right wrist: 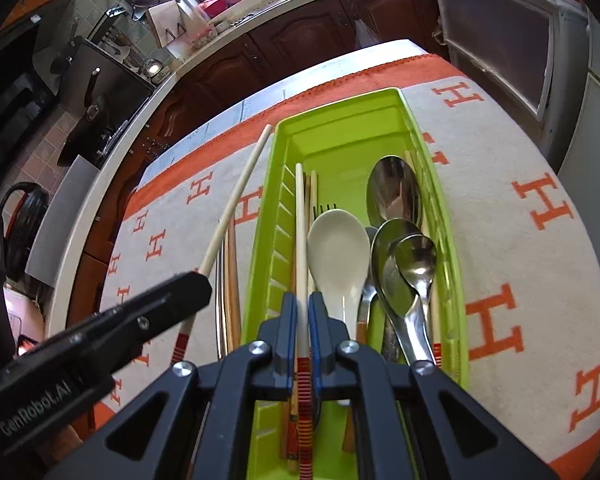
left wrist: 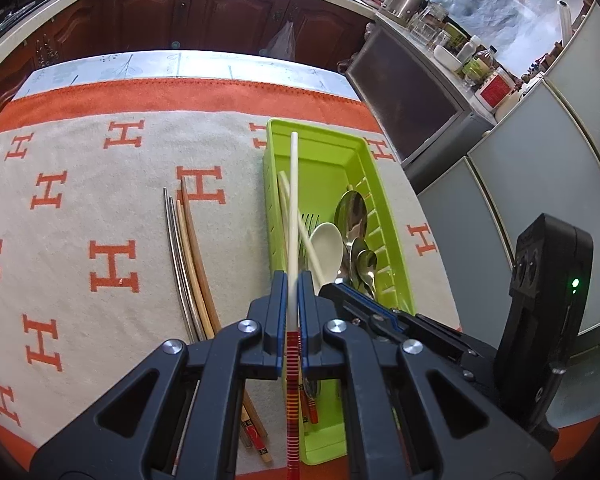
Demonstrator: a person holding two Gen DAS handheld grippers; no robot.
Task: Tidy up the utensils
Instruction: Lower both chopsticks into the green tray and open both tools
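We had the left gripper (left wrist: 293,300) clamped on a cream chopstick (left wrist: 293,208) above the green tray (left wrist: 342,152); the right gripper (right wrist: 302,316) pinched its mate (right wrist: 299,240) inside that tray

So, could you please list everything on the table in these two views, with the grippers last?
Tray: one, lime green, on the towel.
Towel: one, beige with orange H marks, covering the table.
Cream chopsticks: two with red-striped ends; one in the left gripper, one in the right gripper over the tray.
Loose chopsticks: several, metal and wood, on the towel left of the tray.
Ceramic spoon: one, cream, in the tray.
Metal spoons: three, silver, in the tray.
Fork: one, partly hidden, in the tray.
Left gripper: shut.
Right gripper: shut.
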